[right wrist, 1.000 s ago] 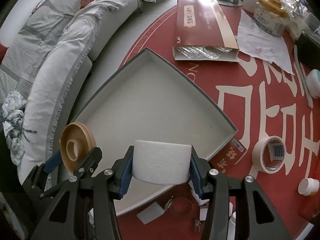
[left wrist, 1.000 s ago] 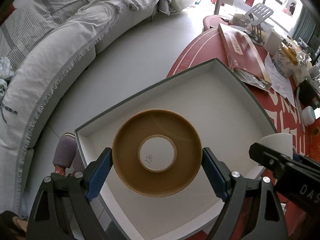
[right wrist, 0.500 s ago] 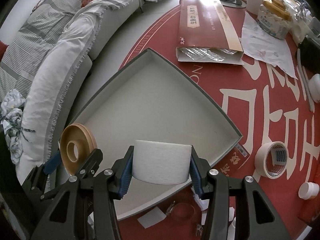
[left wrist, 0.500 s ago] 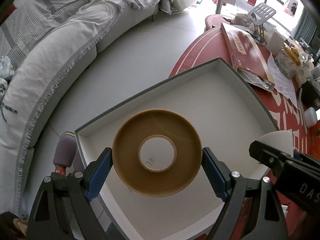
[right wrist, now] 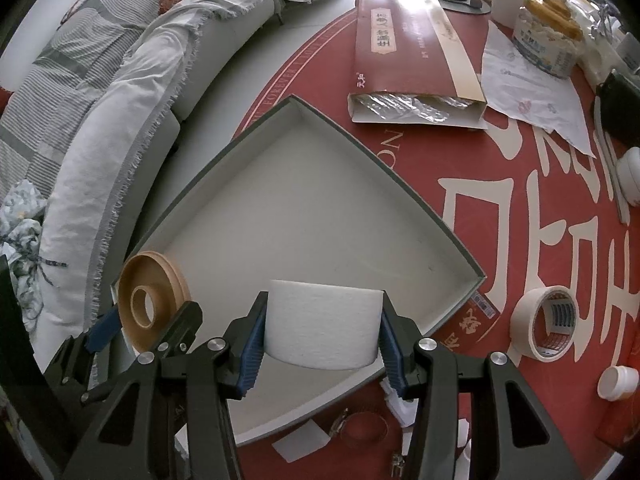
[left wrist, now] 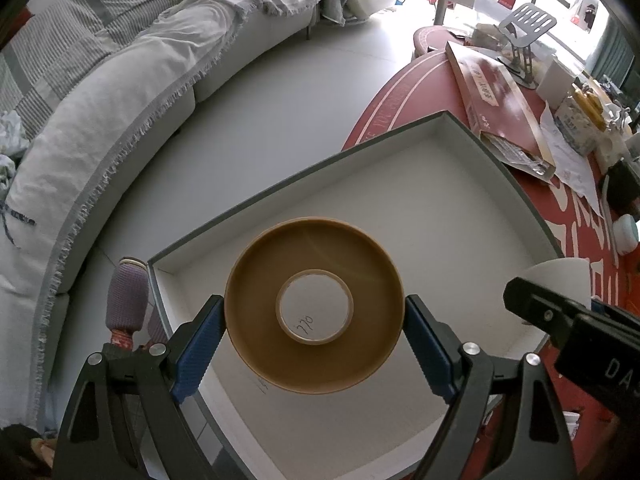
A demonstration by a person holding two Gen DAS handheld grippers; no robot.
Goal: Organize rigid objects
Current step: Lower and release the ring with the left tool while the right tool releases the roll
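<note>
A white roll [right wrist: 322, 326] covers part of the grey tray's [right wrist: 420, 200] near rim at six o'clock. Small clutter [right wrist: 608, 20] at two o'clock on the red table [right wrist: 500, 184] is too distorted to identify.

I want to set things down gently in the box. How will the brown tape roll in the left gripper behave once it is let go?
The brown tape roll looks stiff: the left gripper pinches its rim without denting it. Thickly wound, it is probably heavy for its size. Released on edge it may roll across the grey box's smooth floor; laid flat it should stay.
</note>
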